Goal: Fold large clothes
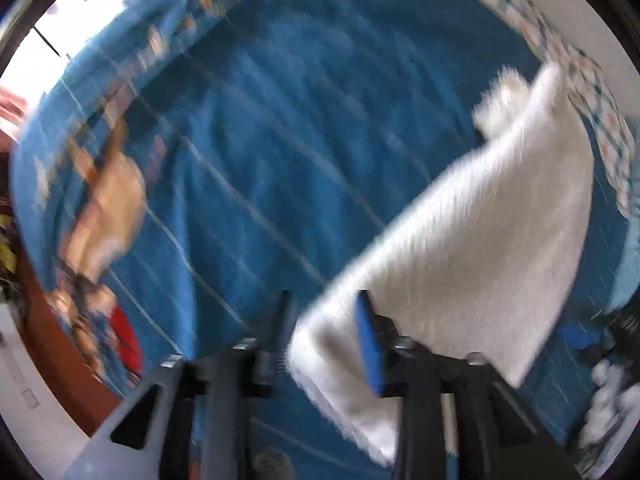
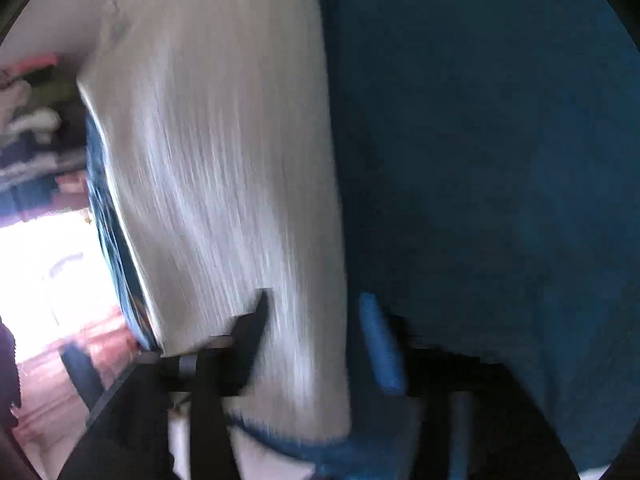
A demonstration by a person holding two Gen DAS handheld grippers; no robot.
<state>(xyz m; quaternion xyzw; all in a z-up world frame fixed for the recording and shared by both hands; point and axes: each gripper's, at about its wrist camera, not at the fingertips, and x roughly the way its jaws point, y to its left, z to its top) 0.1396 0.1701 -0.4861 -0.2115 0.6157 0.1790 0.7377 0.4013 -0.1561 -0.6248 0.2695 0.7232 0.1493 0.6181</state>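
both jaws gape: left gripper (image 1: 326,336) and right gripper (image 2: 316,332) straddle the fluffy white cloth (image 1: 472,240) ungripped on the blue bedspread (image 1: 260,140); closing carelessly could snag both.

No readable text, label or number anywhere (both views are motion-blurred)

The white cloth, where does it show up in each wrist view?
Left wrist: white cloth fills the lower right, its corner between the fingers.
Right wrist: it runs down the left-centre, past the fingers.
Shared landmark: the blue bedspread underneath.
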